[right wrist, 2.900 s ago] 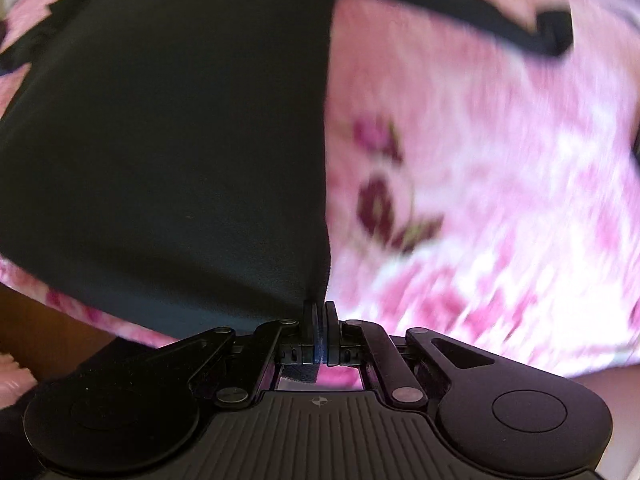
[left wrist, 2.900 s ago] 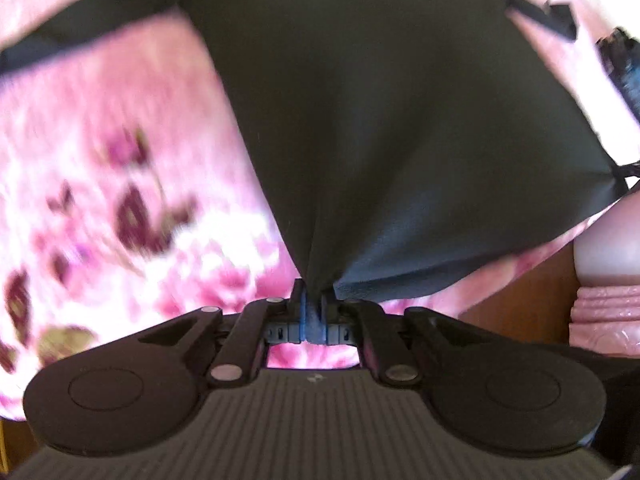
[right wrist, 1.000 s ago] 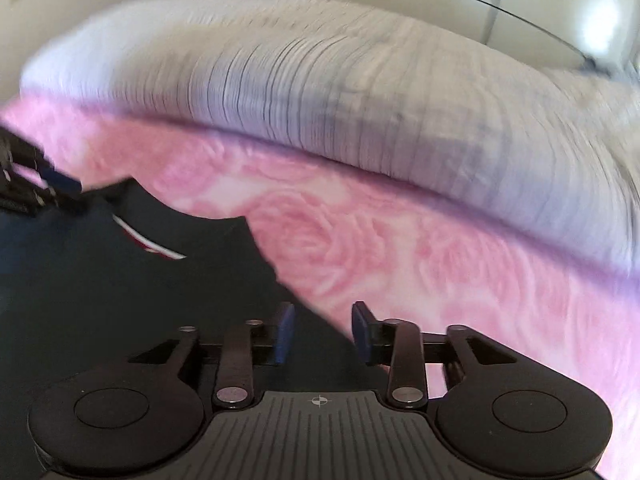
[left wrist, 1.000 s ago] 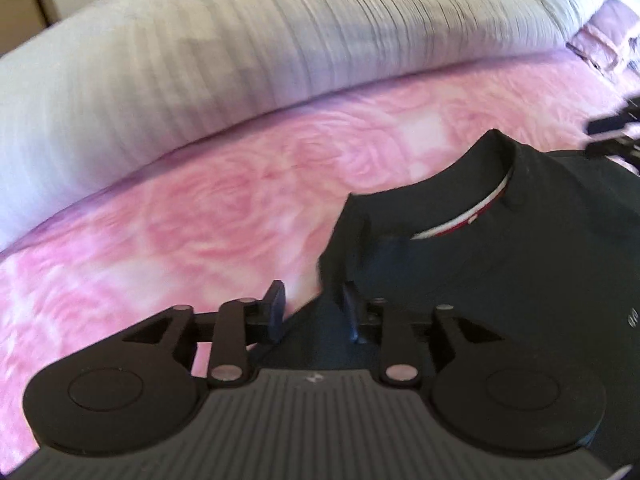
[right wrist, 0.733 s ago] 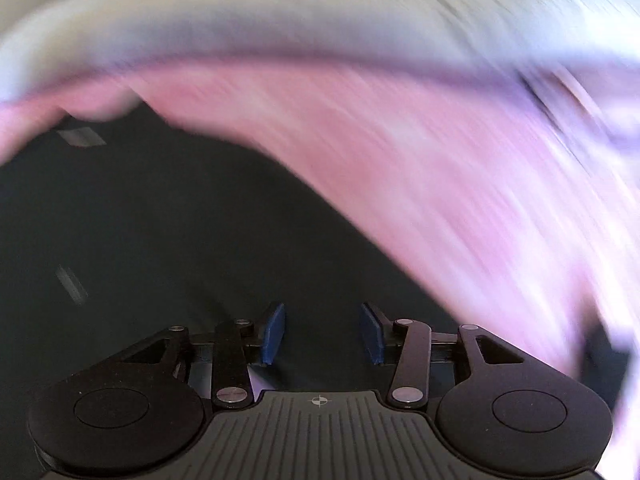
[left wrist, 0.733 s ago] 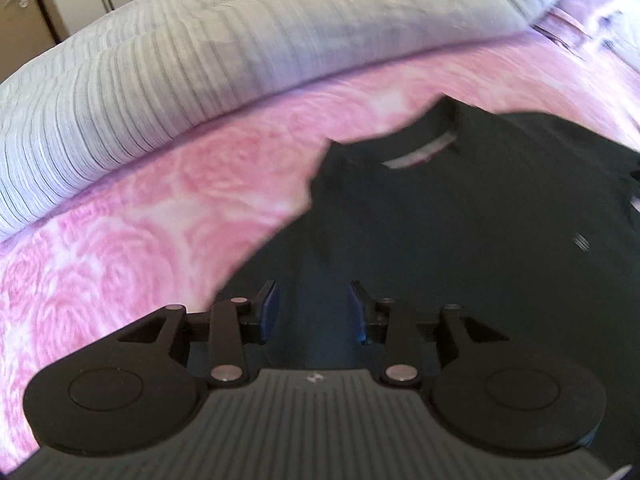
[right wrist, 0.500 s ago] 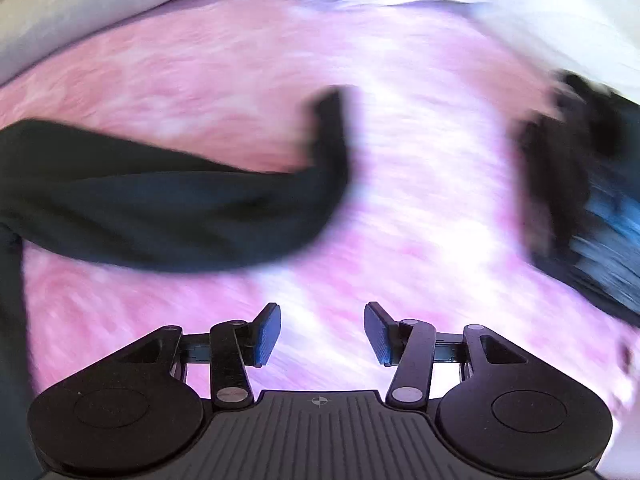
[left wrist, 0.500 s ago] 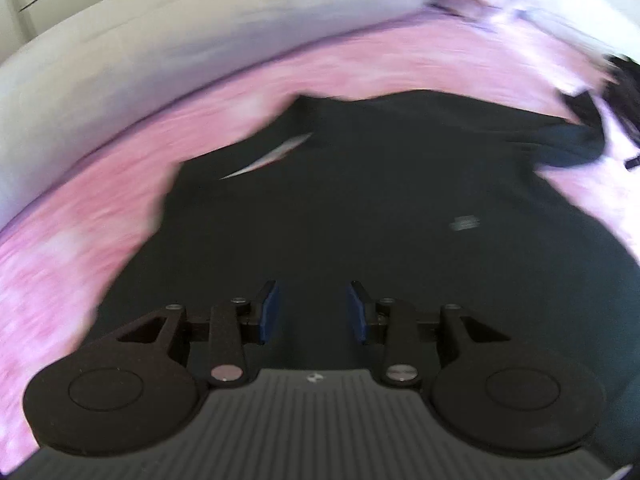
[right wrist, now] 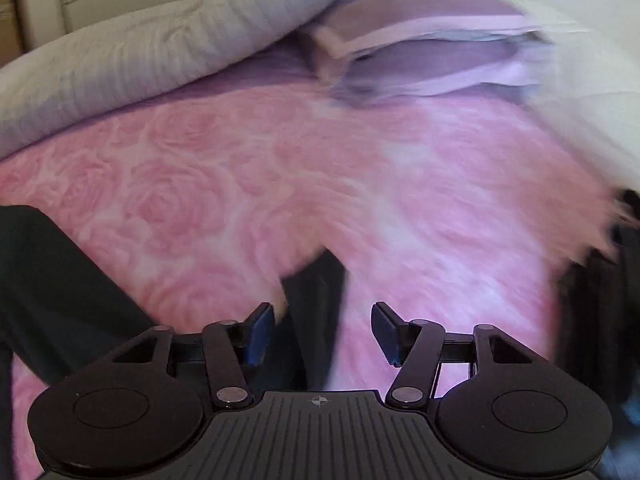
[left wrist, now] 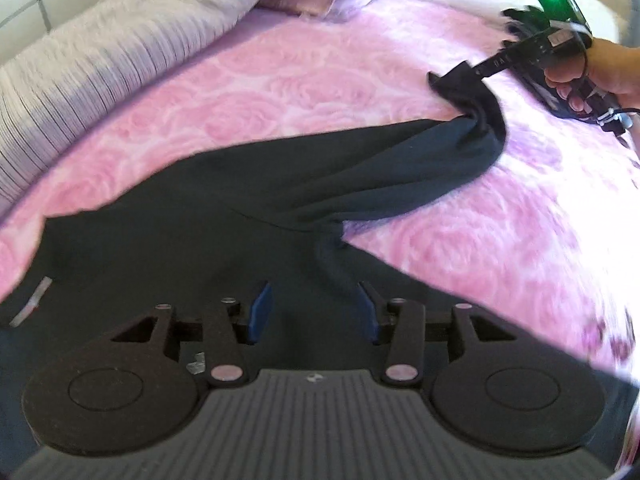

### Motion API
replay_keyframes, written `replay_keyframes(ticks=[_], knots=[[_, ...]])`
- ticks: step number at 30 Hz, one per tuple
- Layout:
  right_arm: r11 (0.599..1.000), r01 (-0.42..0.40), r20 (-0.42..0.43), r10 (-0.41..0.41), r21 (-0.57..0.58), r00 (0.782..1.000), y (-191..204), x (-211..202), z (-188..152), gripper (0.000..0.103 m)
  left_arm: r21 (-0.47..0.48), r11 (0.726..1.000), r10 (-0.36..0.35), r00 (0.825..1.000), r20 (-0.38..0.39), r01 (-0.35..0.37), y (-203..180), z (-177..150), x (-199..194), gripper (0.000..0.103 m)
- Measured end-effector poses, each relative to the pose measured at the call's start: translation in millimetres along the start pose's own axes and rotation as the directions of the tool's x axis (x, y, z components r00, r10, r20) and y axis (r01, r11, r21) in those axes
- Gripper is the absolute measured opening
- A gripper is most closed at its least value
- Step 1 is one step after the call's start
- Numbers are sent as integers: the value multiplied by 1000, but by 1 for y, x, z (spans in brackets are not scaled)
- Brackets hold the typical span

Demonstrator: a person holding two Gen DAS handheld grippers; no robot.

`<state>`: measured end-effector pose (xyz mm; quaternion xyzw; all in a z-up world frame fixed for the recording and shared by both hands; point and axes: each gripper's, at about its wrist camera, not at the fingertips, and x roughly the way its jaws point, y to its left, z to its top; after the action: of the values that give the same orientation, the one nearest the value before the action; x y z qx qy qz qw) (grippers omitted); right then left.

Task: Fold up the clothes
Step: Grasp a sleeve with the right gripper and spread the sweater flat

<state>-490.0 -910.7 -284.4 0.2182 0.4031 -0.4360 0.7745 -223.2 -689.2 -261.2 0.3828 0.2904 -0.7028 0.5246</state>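
With both our left tongs (left wrist: pixel 312 312) and right tongs (right wrist: pixel 323 332) apart, the soft, limp shirt (left wrist: pixel 240 216) lies on the bed (left wrist: pixel 320 80); its sleeve cuff (left wrist: pixel 464 80) looks the best hold.

Both jaws let go — shirt (left wrist: pixel 248 216) now spread on bedspread (left wrist: pixel 320 80)

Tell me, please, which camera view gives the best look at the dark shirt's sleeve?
The left wrist view: it shows the sleeve whole, stretching from the shirt body across the pink bedspread to the right gripper at its cuff. The right wrist view shows only the blurred cuff end between that gripper's open jaws.
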Motion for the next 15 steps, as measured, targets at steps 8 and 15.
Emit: replay_keyframes(ticks=[8,15], knots=[[967,64,185,-112,246,976,-69,-55,-55,3,-56,998,10,999,-35,-12,-17,37,42,41],[930,77,28,-93,359,995,-85,-51,-140,4,-90,996,-12,998,-60,6,-21,61,70,41]])
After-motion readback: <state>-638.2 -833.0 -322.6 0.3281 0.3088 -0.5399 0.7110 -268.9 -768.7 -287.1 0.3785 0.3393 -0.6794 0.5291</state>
